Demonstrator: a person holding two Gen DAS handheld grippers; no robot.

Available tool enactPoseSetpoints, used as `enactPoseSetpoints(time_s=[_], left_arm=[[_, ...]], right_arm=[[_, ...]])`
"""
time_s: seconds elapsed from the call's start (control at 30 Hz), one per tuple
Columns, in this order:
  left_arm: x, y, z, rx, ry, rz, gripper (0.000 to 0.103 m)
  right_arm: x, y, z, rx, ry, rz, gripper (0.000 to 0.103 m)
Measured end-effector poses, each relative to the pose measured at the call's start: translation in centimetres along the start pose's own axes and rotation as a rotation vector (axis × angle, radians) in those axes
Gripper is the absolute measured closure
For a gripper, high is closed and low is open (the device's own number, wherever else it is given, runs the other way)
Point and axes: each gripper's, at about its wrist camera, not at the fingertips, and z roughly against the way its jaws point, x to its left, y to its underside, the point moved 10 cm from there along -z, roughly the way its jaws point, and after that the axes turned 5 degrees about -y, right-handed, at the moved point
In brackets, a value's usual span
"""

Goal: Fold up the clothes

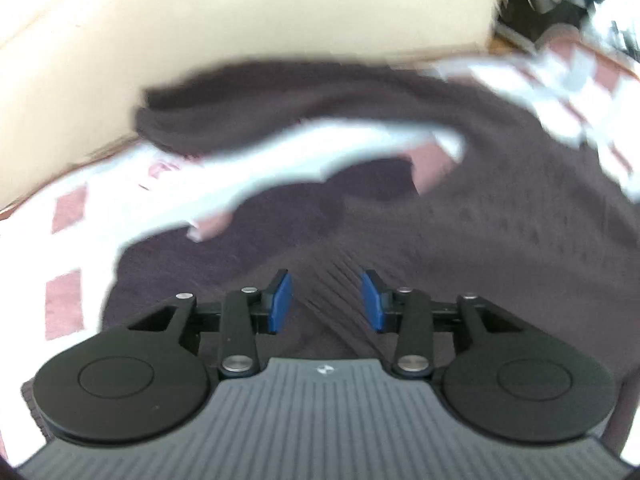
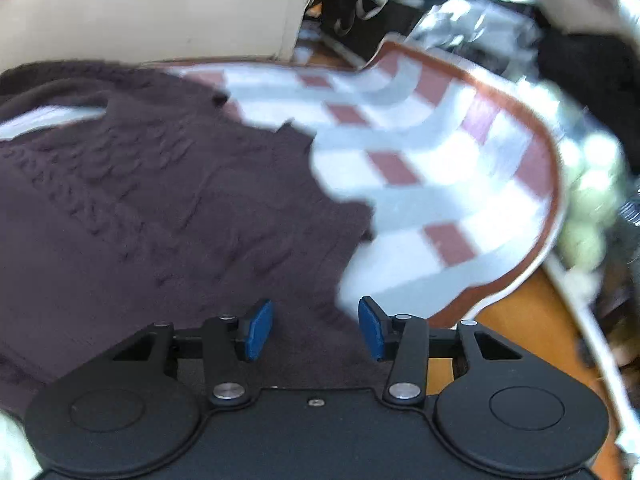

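A checked tablecloth [image 2: 420, 152] covers the table in front of a cream sofa [image 1: 280, 12], and the dark knitted sweater [image 1: 500, 208] sprawls over it, one part doubled across the cloth in the left view. The left gripper [image 1: 326, 300] hangs above the knit with its jaws apart, holding nothing. The right gripper [image 2: 316, 326], equally released, hovers at the sweater's edge. I reckon a pinch there might catch the tablecloth too and drag it.
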Motion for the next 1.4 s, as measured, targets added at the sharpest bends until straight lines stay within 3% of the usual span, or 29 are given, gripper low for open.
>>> enactPoseSetpoints(time_s=[0.07,0.17,0.23,0.3,0.37,0.5,0.63,0.77,0.9,1.0,1.1,1.2,1.23,1.27,1.33,1.37,1.4], left_arm=[[1.4,-0.7,0.9,-0.035,-0.001,0.034,0.065],[3.6,-1.1,-0.1,0.022,0.065,0.159,0.065],[5.5,-1.8,-1.5,0.049,0.111,0.275,0.065],[7.4,-2.7,-2.9,0.058,0.14,0.366,0.063],[9.7,-4.1,-4.7,0.04,0.105,0.407,0.061],[13.5,-7.1,-8.2,0.016,-0.039,0.381,0.061],[16.7,-9.3,-10.5,-0.038,-0.162,0.403,0.054],[16.4,-9.9,-13.4,0.002,-0.091,0.439,0.053],[15.6,-10.9,-15.8,0.004,-0.195,0.322,0.05],[15.4,-11.9,-16.8,-0.028,-0.279,0.242,0.035],[15.2,-12.6,-17.8,-0.04,-0.289,0.197,0.031],[15.2,-12.5,-19.7,0.009,-0.254,0.232,0.03],[15.4,-12.6,-19.6,-0.001,-0.241,0.251,0.032],[15.5,-12.6,-19.6,-0.01,-0.229,0.27,0.042],[15.7,-12.8,-19.5,-0.028,-0.206,0.304,0.081],[15.6,-13.1,-19.2,-0.018,-0.216,0.275,0.091],[15.4,-13.4,-18.7,-0.014,-0.22,0.257,0.091]], right_arm=[[1.1,-2.1,1.7,-0.049,-0.26,-0.193,0.045],[4.9,-5.5,2.2,-0.025,-0.61,-0.352,0.04],[7.9,-7.8,2.2,0.001,-0.712,-0.315,0.04],[11.5,-10.2,2.1,0.033,-0.767,-0.197,0.04],[14.7,-12.4,1.9,0.068,-0.778,-0.081,0.04],[19.1,-15.0,1.0,0.135,-0.762,0.048,0.04],[20.9,-15.7,1.2,0.074,-0.798,0.094,0.04],[20.8,-13.3,-0.4,0.106,-0.805,0.042,0.04],[19.2,-11.4,-2.6,0.18,-0.767,-0.027,0.04],[16.9,-11.2,-3.4,0.174,-0.705,-0.066,0.04],[15.2,-11.4,-3.8,0.153,-0.672,-0.084,0.04],[14.5,-11.2,-4.0,0.159,-0.656,-0.101,0.04],[14.4,-11.0,-4.0,0.159,-0.65,-0.096,0.04],[14.3,-10.9,-4.0,0.158,-0.642,-0.09,0.04],[14.3,-10.8,-3.9,0.154,-0.64,-0.089,0.04],[14.3,-10.7,-3.9,0.152,-0.639,-0.089,0.04],[14.3,-10.6,-3.9,0.151,-0.643,-0.096,0.04]])
